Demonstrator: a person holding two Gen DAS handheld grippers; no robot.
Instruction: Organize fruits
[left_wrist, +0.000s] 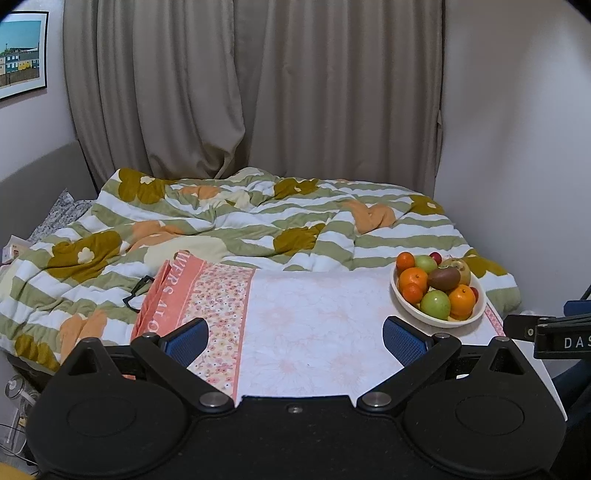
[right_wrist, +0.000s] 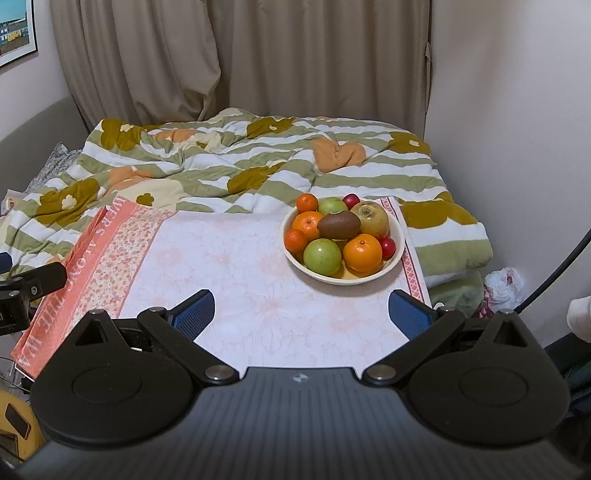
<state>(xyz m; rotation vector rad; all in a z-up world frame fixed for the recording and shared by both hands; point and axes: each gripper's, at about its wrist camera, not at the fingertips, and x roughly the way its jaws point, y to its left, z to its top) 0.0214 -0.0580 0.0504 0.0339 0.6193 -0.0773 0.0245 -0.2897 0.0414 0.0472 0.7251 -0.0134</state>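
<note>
Both grippers spread wide and empty, left gripper and right gripper over table; fruit bowl full at table's far right corner, touching neither

Cream shallow bowl sat near the far right corner of the cloth-covered table, upright, heaped with fruit. Brown kiwi lay on top at centre, long axis sideways. Yellow-brown pear sat to its right, touching it. Large orange at near right, green apple at near left, side by side. Second green apple at the far side. Three smaller oranges along the left rim. Two small red fruits, one at far rim, one at right rim. Type of red fruits unclear.
</note>
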